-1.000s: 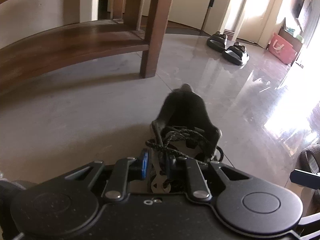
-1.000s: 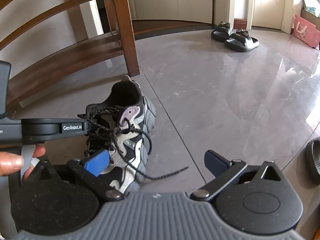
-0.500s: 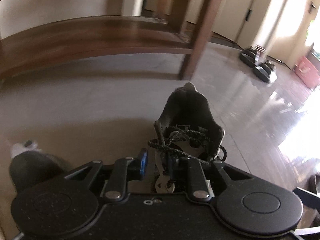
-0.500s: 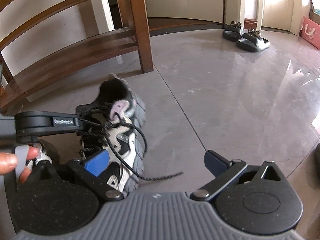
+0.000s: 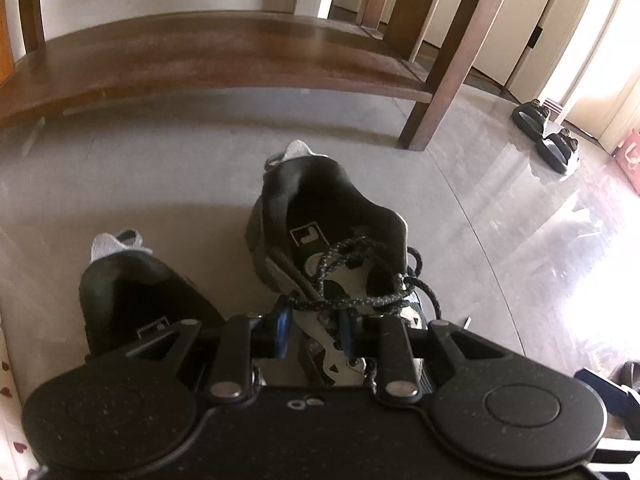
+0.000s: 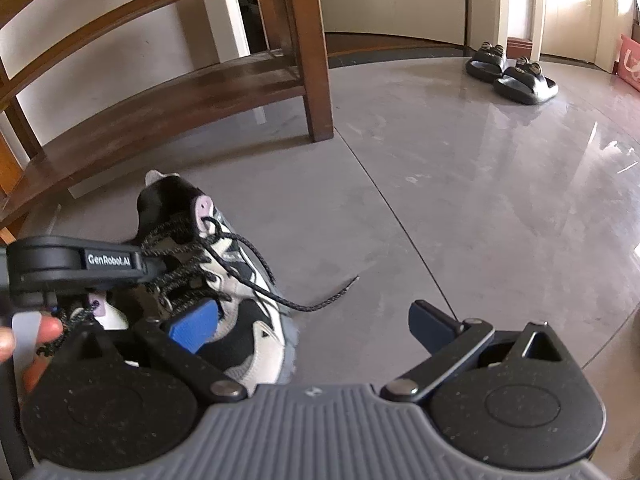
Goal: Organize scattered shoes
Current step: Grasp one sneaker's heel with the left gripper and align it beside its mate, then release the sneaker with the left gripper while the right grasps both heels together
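Now the grey floor [image 6: 460,184] carries the wooden rack [image 5: 224,56] at the back, and in front of it the sneaker [image 5: 332,248] sits heel toward the rack, toe toward the cameras. The right gripper [image 6: 312,320] hangs spread wide, empty, beside the toe. The left gripper [image 5: 314,330] stands slightly parted astride the tongue and laces [image 5: 356,276]; whether the pads press is unclear.

The sneaker [image 6: 224,280] was black, white and grey with speckled black laces. The slides [image 6: 516,76] at upper right were black; the bench [image 5: 200,56] was dark brown.
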The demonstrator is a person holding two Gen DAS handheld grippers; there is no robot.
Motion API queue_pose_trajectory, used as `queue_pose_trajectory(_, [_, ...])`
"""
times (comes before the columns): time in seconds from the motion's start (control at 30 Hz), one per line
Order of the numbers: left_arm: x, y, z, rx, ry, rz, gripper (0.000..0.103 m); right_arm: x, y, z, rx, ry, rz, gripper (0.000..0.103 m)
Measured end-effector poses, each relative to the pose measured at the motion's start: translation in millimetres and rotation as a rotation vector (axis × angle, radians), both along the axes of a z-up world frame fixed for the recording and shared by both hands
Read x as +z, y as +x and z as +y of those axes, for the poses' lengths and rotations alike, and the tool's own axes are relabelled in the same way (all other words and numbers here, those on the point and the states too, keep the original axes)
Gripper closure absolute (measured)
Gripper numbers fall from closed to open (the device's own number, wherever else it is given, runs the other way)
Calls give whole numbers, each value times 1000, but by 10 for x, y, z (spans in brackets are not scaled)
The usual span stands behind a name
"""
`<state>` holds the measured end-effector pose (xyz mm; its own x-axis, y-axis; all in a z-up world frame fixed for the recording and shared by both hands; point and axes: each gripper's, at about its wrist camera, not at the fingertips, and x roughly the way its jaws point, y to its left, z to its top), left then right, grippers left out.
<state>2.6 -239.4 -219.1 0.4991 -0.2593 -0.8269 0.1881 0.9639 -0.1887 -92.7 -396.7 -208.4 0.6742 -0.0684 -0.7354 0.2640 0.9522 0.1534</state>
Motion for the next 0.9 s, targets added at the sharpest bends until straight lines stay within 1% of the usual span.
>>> queue_pose_trajectory(0.13, [-3, -92, -8, -42, 14, -3, 79, 22, -13, 17, 2, -1, -7, 1])
queue_pose_trajectory(0.47, [-2, -258, 68, -127, 3, 3, 78, 35, -32, 66, 0, -2, -18, 1])
queue_pose_trajectory(0.63, [22, -267, 90, -177, -5, 13, 73, 50, -38, 62, -22, 8, -30, 0])
queue_pose_trajectory(0.77, [47, -258, 78, -230, 12, 29, 70, 43, -37, 46, -38, 12, -30, 0])
queue_pose_trajectory(0.8, [63, -255, 80, -239, 15, 30, 68, 42, -43, 53, -41, 11, -30, 0])
queue_pose_trajectory(0.83, [93, -254, 82, -251, 22, 29, 65, 46, -42, 60, -42, 8, -32, 0])
queue_pose_trajectory(0.9, [173, -250, 80, -287, 36, 19, 64, 59, -35, 74, -41, 0, -38, 0])
